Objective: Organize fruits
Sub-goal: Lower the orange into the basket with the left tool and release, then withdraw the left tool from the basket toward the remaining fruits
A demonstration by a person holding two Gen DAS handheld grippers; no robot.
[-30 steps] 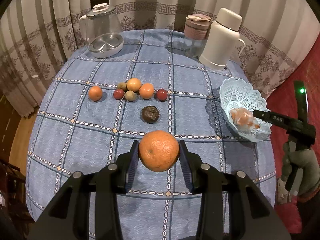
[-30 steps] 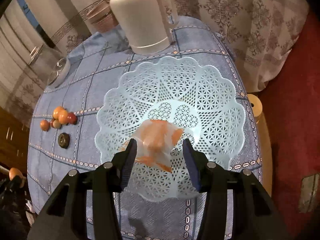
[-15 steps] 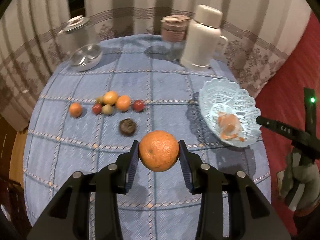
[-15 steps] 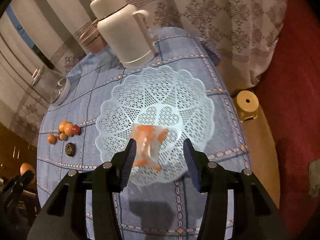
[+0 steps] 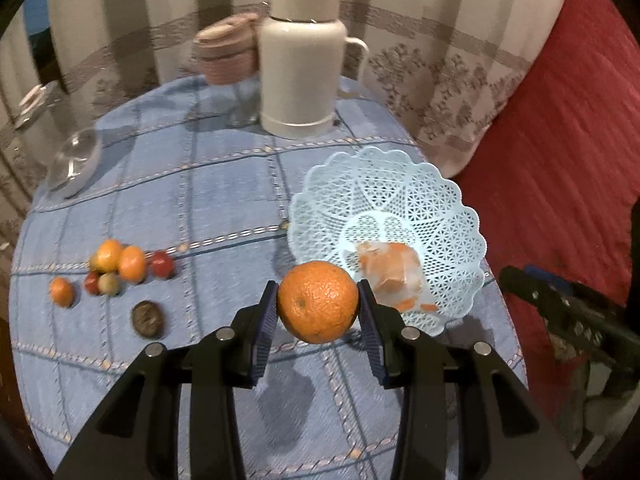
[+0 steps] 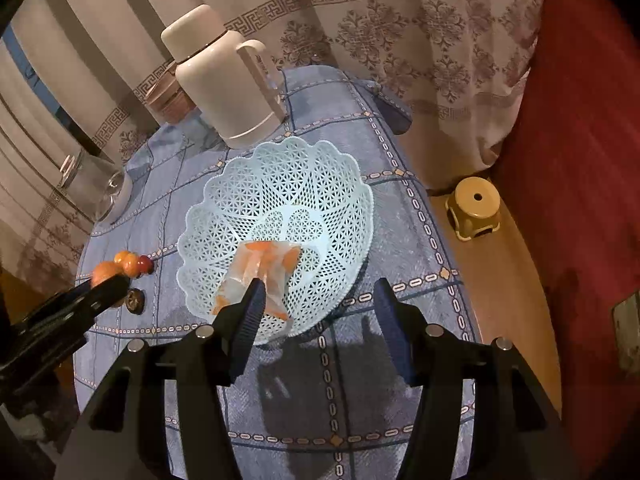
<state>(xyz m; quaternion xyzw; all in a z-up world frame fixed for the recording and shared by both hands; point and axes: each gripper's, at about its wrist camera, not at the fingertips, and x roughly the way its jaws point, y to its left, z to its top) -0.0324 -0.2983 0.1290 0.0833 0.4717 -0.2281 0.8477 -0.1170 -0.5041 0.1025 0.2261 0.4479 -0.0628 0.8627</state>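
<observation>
- The round table under a blue checked cloth (image 5: 224, 184) carries everything; its edge drops off close behind the basket, so a shove on the basket could push it toward the red floor.
- The tall white thermos jug with a handle (image 5: 300, 60) stands upright at the far side, with a pink-lidded glass jar (image 5: 230, 56) just beside it; both are well apart from the work and look safe.
- The pale blue plastic lattice basket (image 5: 452, 204) sits near the table's right edge and looks light, so a fruit dropped from height might tip it or bounce out.
- A clear plastic bag of orange pieces (image 5: 394, 276) lies inside the basket, taking up the near side; a fruit set on it could roll.
- The left gripper (image 5: 318, 312) clamps a large round orange (image 5: 318, 300) between its pads, held above the cloth just beside the basket's near rim; the hold is at the fruit's widest part and seems secure.
- The right gripper (image 6: 318, 316) has nothing between its jaws, which are opening, just beside the basket's near rim; it could clash with the incoming left one.
- Small loose fruits (image 5: 120, 268), orange, red and green, cluster on the cloth at left, with a dark wrinkled one (image 5: 147, 318) nearby, still unsorted.
</observation>
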